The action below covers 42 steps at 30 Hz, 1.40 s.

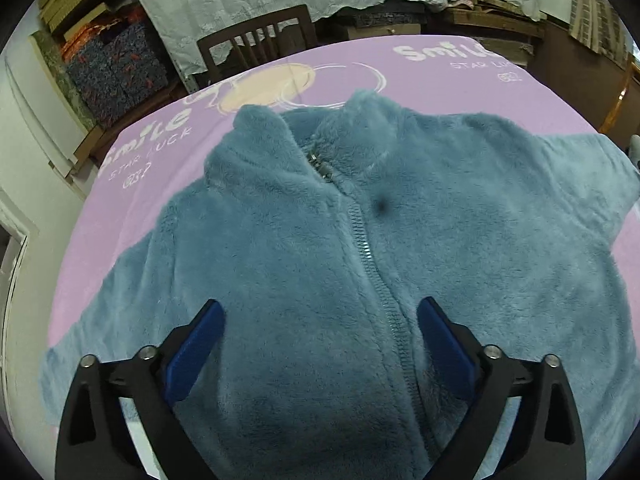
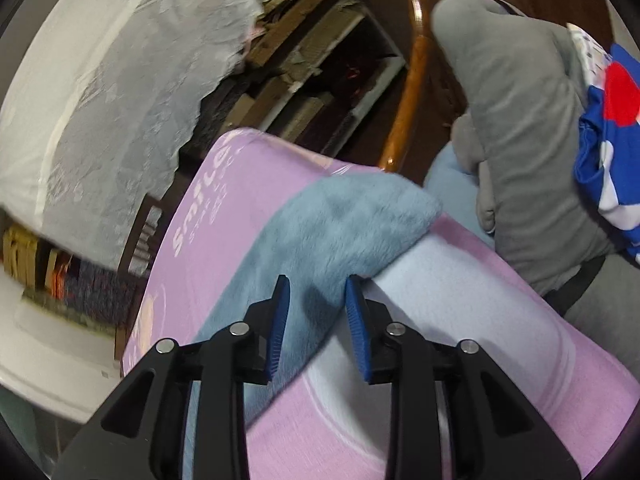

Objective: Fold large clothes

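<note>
The blue fleece jacket [image 1: 320, 240] lies flat, zipper running straight ahead between the wide-apart jaws of the left gripper [image 1: 320, 312]; the right gripper [image 2: 318, 284], jaws partly apart, has the sleeve [image 2: 340, 220] between them, unpressed, stretching ahead; I judge this hand nearer.

Cluttered home storeroom: stacked cardboard boxes [image 1: 68, 4], wooden chair [image 1: 256, 42], lace-covered shelves [image 1: 224, 4], pink printed tablecloth [image 1: 160, 168].
</note>
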{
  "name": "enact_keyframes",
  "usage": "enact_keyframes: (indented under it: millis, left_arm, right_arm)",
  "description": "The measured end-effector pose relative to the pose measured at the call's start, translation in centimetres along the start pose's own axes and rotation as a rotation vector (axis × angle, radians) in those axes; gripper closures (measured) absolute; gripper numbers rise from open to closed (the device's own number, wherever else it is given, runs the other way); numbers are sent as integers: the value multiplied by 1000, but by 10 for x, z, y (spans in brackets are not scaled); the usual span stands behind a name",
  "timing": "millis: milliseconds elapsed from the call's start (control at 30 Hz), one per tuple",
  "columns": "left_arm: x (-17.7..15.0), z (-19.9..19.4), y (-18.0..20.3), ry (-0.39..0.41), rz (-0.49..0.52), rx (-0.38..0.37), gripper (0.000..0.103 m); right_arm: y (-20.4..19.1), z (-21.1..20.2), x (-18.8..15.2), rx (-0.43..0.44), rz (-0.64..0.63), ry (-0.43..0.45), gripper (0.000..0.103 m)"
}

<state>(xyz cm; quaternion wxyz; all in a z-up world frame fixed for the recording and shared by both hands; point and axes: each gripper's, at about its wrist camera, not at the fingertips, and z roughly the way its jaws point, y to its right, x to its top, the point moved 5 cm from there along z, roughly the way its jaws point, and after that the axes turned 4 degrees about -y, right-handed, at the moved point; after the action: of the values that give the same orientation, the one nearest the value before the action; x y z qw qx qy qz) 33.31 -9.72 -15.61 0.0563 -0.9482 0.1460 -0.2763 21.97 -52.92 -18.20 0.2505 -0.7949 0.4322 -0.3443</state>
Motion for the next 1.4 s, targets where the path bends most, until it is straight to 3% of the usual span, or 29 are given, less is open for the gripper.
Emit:
enact_keyframes:
  millis: [167,267,300,333,367,433,567,667,800,967,1100,1300,1400]
  left_arm:
    - [-8,9,-13,-2,-90,-92,3]
    - [-9,13,-19,-17,-137,-154,3]
    - [-9,13,-18,-16,-136,-157,3]
    - [-10,12,-18,-12,-131,-154,3]
    - [-10,12,-17,-9,-128,-149,3]
    - [-11,10,-15,-4,-118,-141,3]
    - [-13,0,-25,3,-141,-132,3]
    - [-14,-19,-46,28,-185,-99,3]
    - [-27,-39,-75,53,-227,-86,3]
    - [-53,-34,-104,35,-273,-54,3]
    - [-64,-18,-119,-28,-358,-128,3]
    - [-62,-33,-132,11,-382,-133,3]
    - [-63,-37,-132,12,-391,-173,3]
  right_arm:
    - [14,8,22,14,107,71,71]
    - [10,13,25,-23,71,108,72]
    - [9,14,26,-27,56,116,74]
    - [8,16,27,-36,35,123,88]
    - [9,18,28,-60,10,124,92]
    - [11,18,31,-23,6,124,97]
    - [-4,3,31,37,-35,150,98]
    - [-34,-11,20,46,-145,156,98]
    - [-82,-22,-7,53,-302,121,98]
    - [-137,-28,-48,92,-426,66,98]
    - [-172,-19,-90,97,-515,4,98]
    - [-214,3,-165,114,-623,-94,98]
    - [-229,14,-207,116,-681,-155,98]
